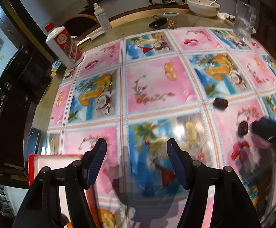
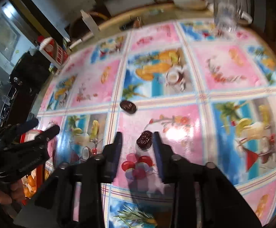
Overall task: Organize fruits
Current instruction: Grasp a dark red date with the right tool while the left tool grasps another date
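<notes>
The right gripper hangs low over the worktop, its fingers spread with a dark wrinkled fruit lying between their tips, close to the right-hand one; whether it touches is unclear. A second dark fruit lies farther out on a pale seam of the patterned cloth, well apart from the first. The left gripper hovers over a blue panel, its fingers spread wide and holding nothing. A red-rimmed box sits just beside its left finger, with orange fruit inside in the right wrist view.
</notes>
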Available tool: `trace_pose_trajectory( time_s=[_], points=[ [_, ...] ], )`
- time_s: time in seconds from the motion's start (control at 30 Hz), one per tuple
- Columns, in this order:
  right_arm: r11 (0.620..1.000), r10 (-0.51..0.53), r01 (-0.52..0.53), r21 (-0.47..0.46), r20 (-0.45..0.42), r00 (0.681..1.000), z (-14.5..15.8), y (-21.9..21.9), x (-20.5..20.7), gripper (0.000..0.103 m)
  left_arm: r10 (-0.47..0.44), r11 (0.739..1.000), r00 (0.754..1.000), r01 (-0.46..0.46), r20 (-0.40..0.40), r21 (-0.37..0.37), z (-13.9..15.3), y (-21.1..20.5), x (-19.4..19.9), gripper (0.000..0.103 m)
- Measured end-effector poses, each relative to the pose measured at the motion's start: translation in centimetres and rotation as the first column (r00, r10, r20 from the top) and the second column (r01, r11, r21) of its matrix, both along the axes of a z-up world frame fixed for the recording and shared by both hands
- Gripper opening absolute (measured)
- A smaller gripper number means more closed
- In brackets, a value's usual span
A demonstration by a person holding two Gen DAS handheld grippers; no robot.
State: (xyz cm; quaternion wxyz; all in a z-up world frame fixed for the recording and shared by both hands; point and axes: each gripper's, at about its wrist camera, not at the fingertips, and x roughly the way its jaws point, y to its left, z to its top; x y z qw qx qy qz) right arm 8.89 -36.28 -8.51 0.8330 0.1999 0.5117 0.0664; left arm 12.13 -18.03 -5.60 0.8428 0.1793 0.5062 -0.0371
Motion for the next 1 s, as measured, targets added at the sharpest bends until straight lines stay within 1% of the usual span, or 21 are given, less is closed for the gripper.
trace_pose_trajectory(
  time_s=[0.03, 0.07, 0.13, 0.3, 0.4, 0.5, 0.67, 0.77, 0.83, 0.9, 0.97, 1.0],
  points=[
    [1.0, 0.003, -0.003, -0.019, -0.023, 1.0, -0.4, 0.2, 0.2, 0.021, -0.001, 1.0, 1.0, 0.001, 0.003, -0.003, 0.0, -0.3, 0.3, 0.066],
    [0.999, 0.004, -0.005, -0.043, -0.037, 0.999, -0.8, 0.5, 0.4, 0.021, -0.004, 1.0, 1.0, 0.004, 0.005, -0.008, 0.1, -0.5, 0.6, 0.066],
    [0.999, 0.0, -0.002, -0.038, -0.06, 0.998, -1.5, 0.5, 0.6, 0.017, -0.011, 1.0, 1.0, 0.012, 0.009, -0.017, 0.2, -1.2, 1.1, 0.066],
    [1.0, -0.005, 0.005, 0.004, -0.042, 0.999, -1.7, -0.8, -0.6, 0.017, -0.041, 0.998, 0.999, 0.041, 0.009, -0.049, -0.1, -3.4, 2.6, 0.066],
    [0.997, -0.028, 0.03, 0.071, -0.035, 0.999, -1.9, -2.5, -1.9, 0.017, -0.073, 0.995, 0.997, 0.073, -0.003, -0.072, -0.9, -5.2, 3.4, 0.066],
    [0.994, -0.04, 0.042, 0.1, -0.021, 0.999, -1.6, -3.6, -3.5, 0.017, -0.107, 0.99, 0.994, 0.103, -0.031, -0.094, -2.2, -7.3, 3.9, 0.066],
    [0.992, -0.054, 0.053, 0.115, 0.007, 0.999, -0.9, -4.8, -5.2, 0.017, -0.13, 0.985, 0.991, 0.128, -0.012, -0.119, -3.4, -8.8, 4.1, 0.066],
    [0.99, -0.061, 0.059, 0.126, 0.009, 0.998, -1.2, -5.4, -5.9, 0.017, -0.136, 0.985, 0.99, 0.138, 0.021, -0.107, -3.5, -9.3, 4.0, 0.066],
    [0.989, -0.062, 0.061, 0.134, 0.002, 0.998, -1.6, -5.7, -6.2, 0.017, -0.137, 0.985, 0.99, 0.139, 0.024, -0.107, -3.5, -9.3, 4.0, 0.066],
    [0.988, -0.06, 0.059, 0.14, 0.0, 0.998, -1.8, -6.0, -6.7, 0.017, -0.144, 0.981, 0.989, 0.146, 0.022, -0.13, -3.2, -9.3, 3.7, 0.065],
    [0.99, -0.055, 0.054, 0.134, 0.005, 0.998, -1.7, -5.8, -6.9, 0.017, -0.166, 0.972, 0.985, 0.171, 0.047, -0.16, -2.7, -9.4, 3.0, 0.066],
    [0.991, -0.052, 0.051, 0.124, 0.01, 0.999, -1.7, -5.8, -7.1, 0.017, -0.181, 0.97, 0.982, 0.186, 0.05, -0.155, -2.6, -9.6, 2.8, 0.066]
  ],
)
